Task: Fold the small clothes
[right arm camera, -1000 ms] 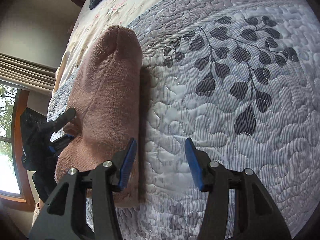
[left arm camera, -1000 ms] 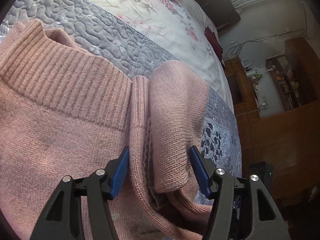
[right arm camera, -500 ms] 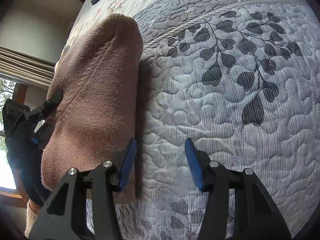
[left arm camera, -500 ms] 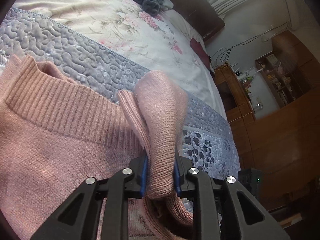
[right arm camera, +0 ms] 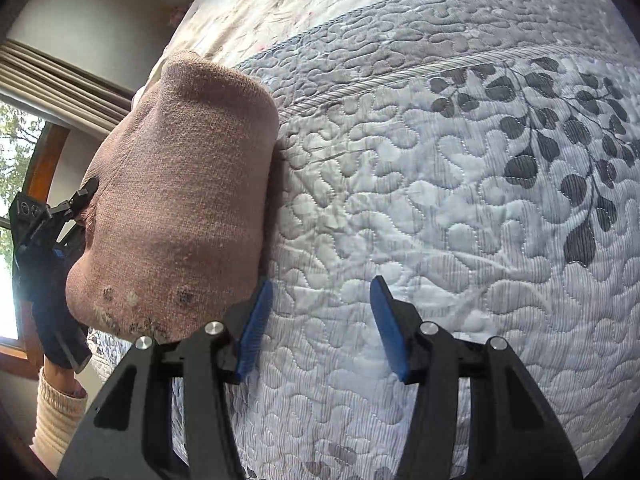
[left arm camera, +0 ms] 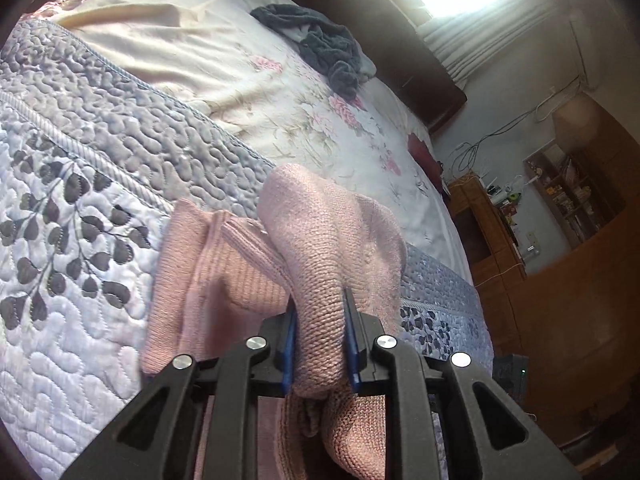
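Observation:
A pink knitted sweater [left arm camera: 328,248] is partly raised off the quilted bedspread [left arm camera: 72,264]. My left gripper [left arm camera: 318,344] is shut on a thick fold of the sweater, and the knit bulges up between the blue pads. In the right wrist view the sweater [right arm camera: 180,196] stands as a tall bundle at the left. The other gripper [right arm camera: 68,216] clamps its far side there, held by a hand in a cream sleeve [right arm camera: 56,412]. My right gripper [right arm camera: 320,328] is open just above the quilt [right arm camera: 440,208], right beside the bundle, with nothing between its fingers.
A dark grey garment [left arm camera: 320,44] lies crumpled near the headboard on the floral sheet [left arm camera: 224,64]. Wooden cabinets and shelves [left arm camera: 560,216] stand past the bed's right edge. A window with a curtain [right arm camera: 24,132] is at the left of the right wrist view.
My left gripper closed on the sweater fold and lifted it, pulling the garment up and inward. The right gripper stayed open beside it.

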Motion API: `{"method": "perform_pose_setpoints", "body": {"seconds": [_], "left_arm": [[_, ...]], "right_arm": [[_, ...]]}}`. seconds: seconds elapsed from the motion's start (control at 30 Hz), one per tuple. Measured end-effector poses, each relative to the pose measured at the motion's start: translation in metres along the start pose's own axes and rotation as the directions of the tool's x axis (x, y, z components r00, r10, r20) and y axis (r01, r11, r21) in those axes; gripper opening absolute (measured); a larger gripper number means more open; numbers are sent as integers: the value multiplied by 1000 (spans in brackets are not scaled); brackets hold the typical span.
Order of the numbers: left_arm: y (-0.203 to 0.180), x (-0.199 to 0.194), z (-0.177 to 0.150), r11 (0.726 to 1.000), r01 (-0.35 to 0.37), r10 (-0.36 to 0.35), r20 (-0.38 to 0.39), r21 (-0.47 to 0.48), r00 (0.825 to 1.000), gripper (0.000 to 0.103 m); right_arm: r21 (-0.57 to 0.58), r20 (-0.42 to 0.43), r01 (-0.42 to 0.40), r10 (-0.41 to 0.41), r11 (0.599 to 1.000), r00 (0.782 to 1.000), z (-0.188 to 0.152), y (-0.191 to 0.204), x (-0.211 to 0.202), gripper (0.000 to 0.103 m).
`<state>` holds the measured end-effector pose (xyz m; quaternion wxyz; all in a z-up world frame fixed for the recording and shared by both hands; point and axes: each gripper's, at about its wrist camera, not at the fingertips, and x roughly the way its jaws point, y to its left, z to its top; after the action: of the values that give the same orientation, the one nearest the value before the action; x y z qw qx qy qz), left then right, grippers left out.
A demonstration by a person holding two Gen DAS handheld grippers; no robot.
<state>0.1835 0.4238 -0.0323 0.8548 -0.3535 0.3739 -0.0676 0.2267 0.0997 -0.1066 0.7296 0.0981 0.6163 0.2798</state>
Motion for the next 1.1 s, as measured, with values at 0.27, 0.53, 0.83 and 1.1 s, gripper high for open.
{"method": "perform_pose_setpoints", "body": {"seconds": [0.27,0.53,0.83,1.1], "left_arm": [[63,6,-7,995,-68,66,-35,-77,997,20],[76,16,-19,993,-89,85,-57,-78,995,22],[31,-53,-62,986,-149,153,-71,69,986,49],[32,-43,-95,997,-76,76,-169,7,983,9]], "right_arm": [[-92,-37,13,-17,996,999,-1,23,24,52],[-104,-64,2,-9,995,998,-5,37,37,53],[-87,-60,-76,71,993,996,-24,53,27,59],[-59,-74,-83,79,995,994,-42,61,27,60]]}}
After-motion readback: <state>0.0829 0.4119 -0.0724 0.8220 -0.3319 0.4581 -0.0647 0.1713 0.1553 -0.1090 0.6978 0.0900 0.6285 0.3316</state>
